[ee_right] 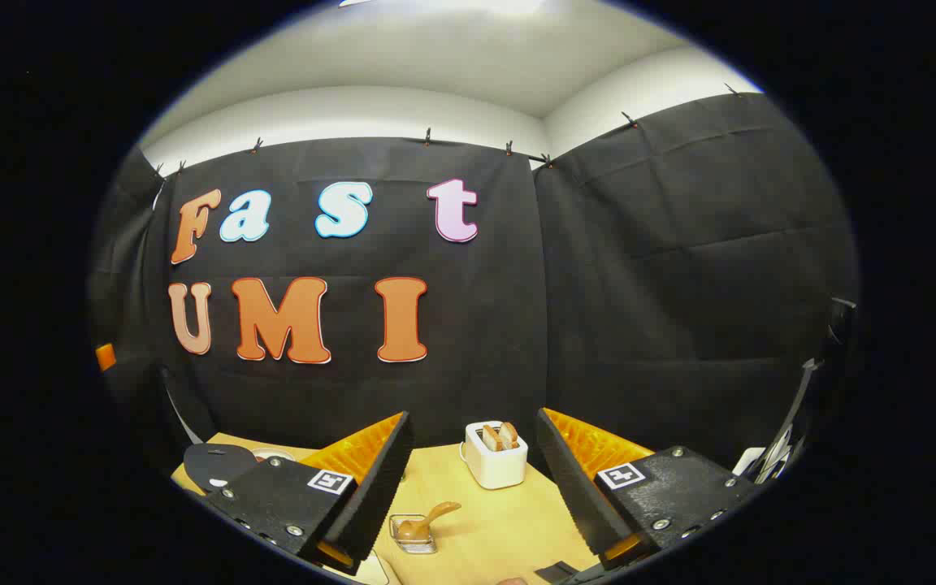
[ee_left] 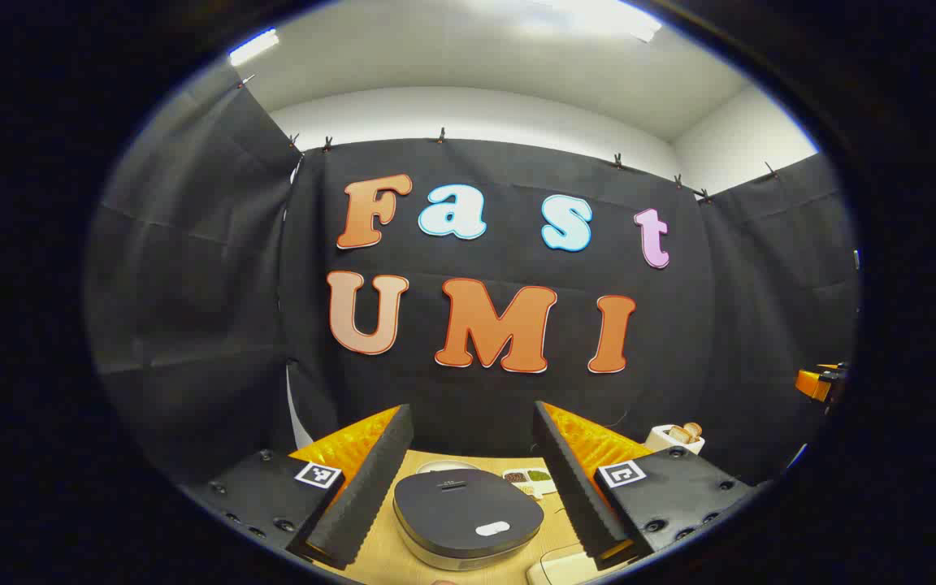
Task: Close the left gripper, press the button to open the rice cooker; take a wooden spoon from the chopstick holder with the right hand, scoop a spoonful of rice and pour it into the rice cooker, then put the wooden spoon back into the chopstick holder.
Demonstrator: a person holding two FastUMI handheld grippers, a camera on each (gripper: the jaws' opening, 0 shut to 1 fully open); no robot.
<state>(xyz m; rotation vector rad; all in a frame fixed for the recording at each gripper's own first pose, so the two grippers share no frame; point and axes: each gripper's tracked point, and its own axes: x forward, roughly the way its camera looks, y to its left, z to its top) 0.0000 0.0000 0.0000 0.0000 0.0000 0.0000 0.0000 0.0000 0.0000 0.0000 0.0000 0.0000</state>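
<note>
the wooden counter (ee_left: 379, 561) carries the rice cooker (ee_left: 468, 517), lid down, lying between the spread fingers of the left hand-held gripper (ee_left: 472, 479). in the right gripper view the right hand-held gripper (ee_right: 474, 479) is also spread and empty, the white chopstick holder (ee_right: 496, 463) standing beyond it, and a wooden spoon (ee_right: 427, 520) resting in a small clear dish (ee_right: 413, 536).

Both views low over table (ee_left: 403, 561), facing back wall (ee_right: 476, 382), sharing toaster (ee_right: 496, 455).
</note>
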